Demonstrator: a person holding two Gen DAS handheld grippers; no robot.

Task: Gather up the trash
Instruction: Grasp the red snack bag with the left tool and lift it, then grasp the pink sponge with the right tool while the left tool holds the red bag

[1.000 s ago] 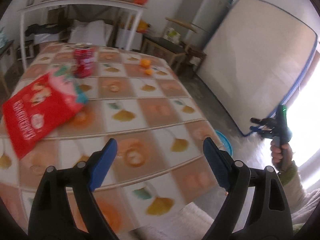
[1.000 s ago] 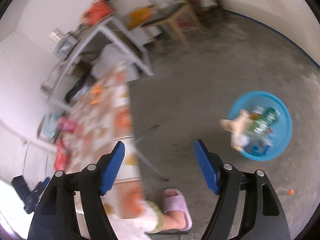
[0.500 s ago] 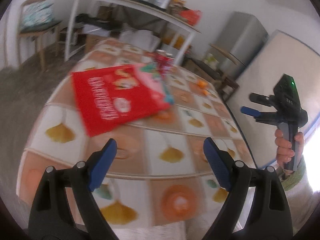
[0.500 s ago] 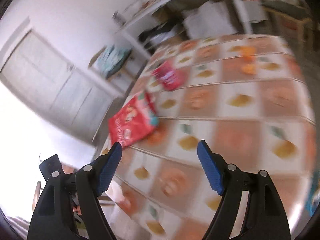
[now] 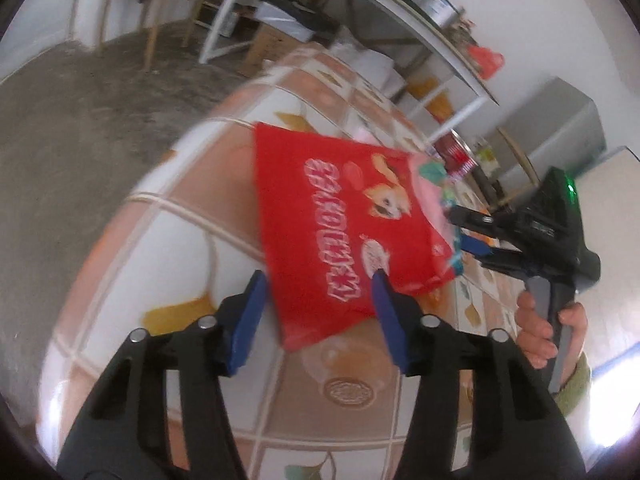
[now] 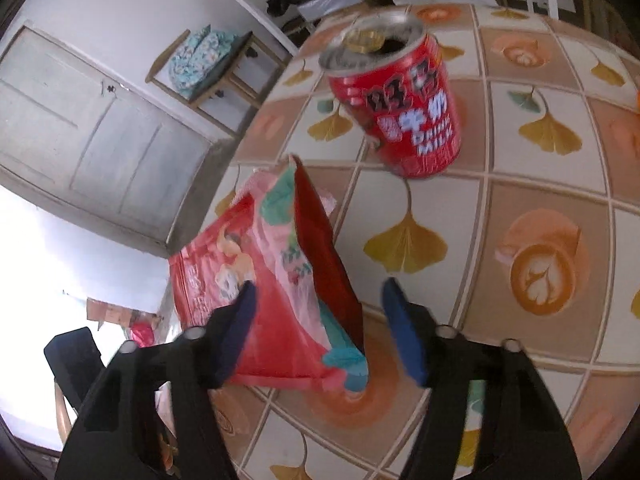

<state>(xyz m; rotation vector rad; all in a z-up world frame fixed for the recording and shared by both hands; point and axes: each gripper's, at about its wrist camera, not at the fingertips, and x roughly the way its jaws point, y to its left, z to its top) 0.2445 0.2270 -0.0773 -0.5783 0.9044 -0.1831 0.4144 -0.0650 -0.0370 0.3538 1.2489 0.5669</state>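
Evidently the red snack bag [image 5: 344,240] lies on the table [image 5: 192,224] between both tools: the left gripper [image 5: 316,320] closes around its near corner, the right gripper [image 6: 320,336] around its far end, neither clearly pinching yet.

So I've got a table [image 6: 532,208] with a tiled ginkgo-leaf and coffee-cup cloth under me. On it: a red snack bag [image 6: 276,292] near my end, and an opened red milk can [image 6: 404,108] standing upright at about 1 o'clock from the bag
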